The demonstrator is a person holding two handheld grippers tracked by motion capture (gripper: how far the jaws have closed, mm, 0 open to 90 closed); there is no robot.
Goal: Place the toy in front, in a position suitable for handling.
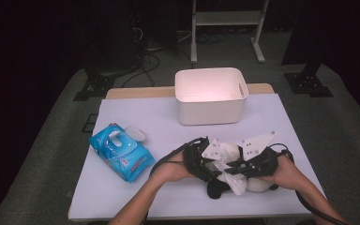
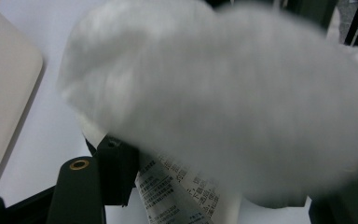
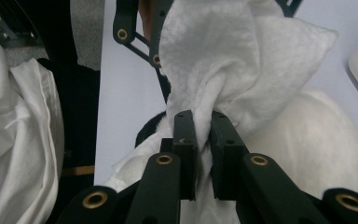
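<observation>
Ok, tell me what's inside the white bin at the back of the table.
From the high view, the white bin shows only bare inner walls and a pale floor; no item is visible inside. Its near wall hides the front strip of the floor, so something low there could go unseen.

- A white rectangular plastic bin (image 1: 211, 96) stands at the table's far middle, blocking passage there; open white tabletop (image 1: 290, 126) lies on either side of it.
- A blue soft pack of wet wipes (image 1: 120, 152) occupies the left, a small white oval lid (image 1: 136, 134) just beside it.
- Bare tabletop separates the pack from the bin.
</observation>
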